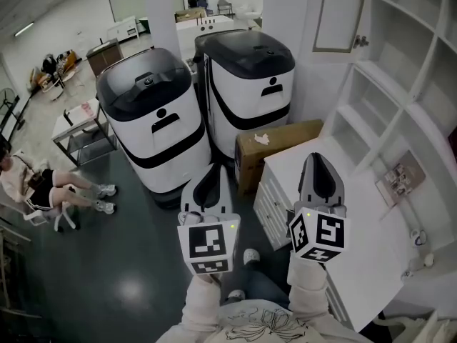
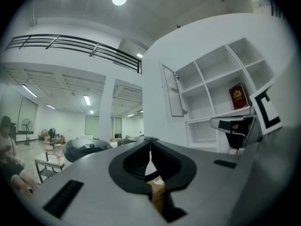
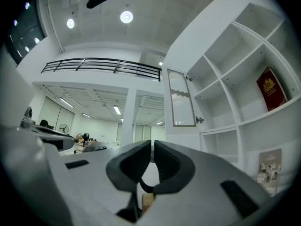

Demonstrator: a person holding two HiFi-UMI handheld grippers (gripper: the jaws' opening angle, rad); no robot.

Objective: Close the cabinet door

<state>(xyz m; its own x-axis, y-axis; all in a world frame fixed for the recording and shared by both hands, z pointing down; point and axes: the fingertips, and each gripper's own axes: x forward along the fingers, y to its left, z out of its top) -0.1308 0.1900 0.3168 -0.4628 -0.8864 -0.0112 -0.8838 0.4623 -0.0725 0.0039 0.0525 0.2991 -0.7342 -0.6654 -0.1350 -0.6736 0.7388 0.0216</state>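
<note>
1 white shelving cabinet (image 1: 400,84) fills the head view from 1 to 4 o'clock, its open compartments facing the person. 2 big white-and-black machines (image 1: 153,120) (image 1: 250,77) stand side by side on the dark floor, at 11 and 12 o'clock from the grippers. 1 white desk (image 1: 371,220) with drawers runs along the cabinet's foot at 3 o'clock. 1 cardboard box (image 1: 278,148) sits on the floor between the right-hand machine and the desk, touching both or nearly so. 1 person (image 1: 36,184) sits at 9 o'clock, well apart, near 1 small table (image 1: 78,127).

The 1 cabinet door (image 1: 339,13) stands swung open at 1 o'clock, out from the shelves, with 1 small knob at its lower corner; it also shows in the left gripper view (image 2: 172,91) and the right gripper view (image 3: 181,98), beyond both grippers and touched by neither.

2 grippers are held level, side by side. The left gripper (image 1: 214,168) (image 2: 150,145) has its jaws pressed together on nothing. The right gripper (image 1: 315,157) (image 3: 152,146) is likewise closed and empty, over the desk's near corner.

1 red book (image 3: 271,88) leans in a compartment at 2 o'clock, and 1 leaflet (image 3: 268,166) stands lower down.
</note>
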